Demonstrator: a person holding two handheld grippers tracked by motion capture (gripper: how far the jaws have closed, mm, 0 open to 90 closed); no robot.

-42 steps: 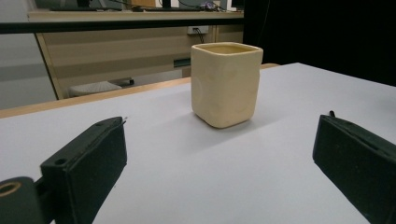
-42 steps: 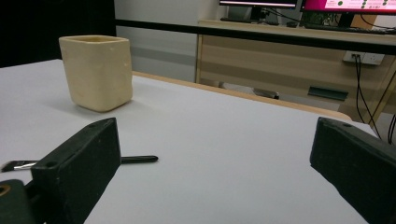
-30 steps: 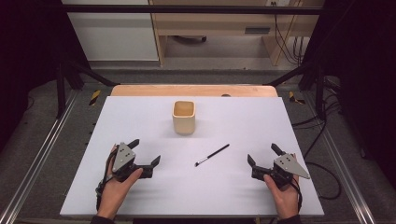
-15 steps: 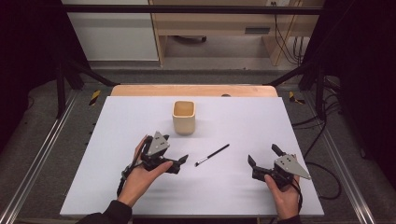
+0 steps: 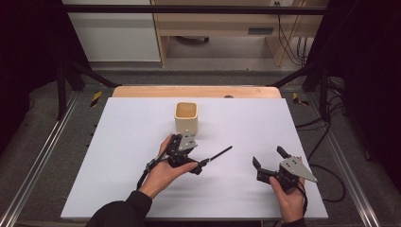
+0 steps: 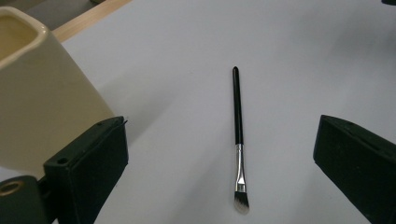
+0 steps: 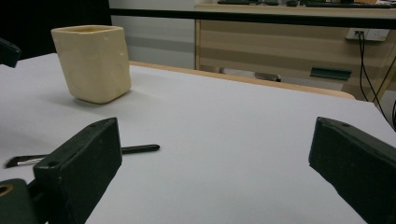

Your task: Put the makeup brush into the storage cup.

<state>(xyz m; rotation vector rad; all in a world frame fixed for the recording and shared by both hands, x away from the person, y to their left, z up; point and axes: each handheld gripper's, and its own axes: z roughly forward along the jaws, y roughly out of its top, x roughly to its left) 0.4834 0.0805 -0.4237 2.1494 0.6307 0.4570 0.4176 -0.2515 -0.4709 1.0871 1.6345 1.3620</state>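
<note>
I see white desk (image 5: 118, 156) across frame middle. Cream cup (image 5: 186, 118) upper centre. My left tongs (image 5: 201, 166) spread wide, brush (image 6: 238, 135) lying flat between jaws at centre. My right tongs (image 5: 268, 158) spread, lower right, holding nothing.

Cream square cup (image 5: 186, 117) upright on white table (image 5: 118, 156).

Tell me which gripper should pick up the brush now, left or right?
Left, probably. The left gripper sits open right at the brush, which lies between its jaws in its own view. The right gripper rests open, farther off.
</note>
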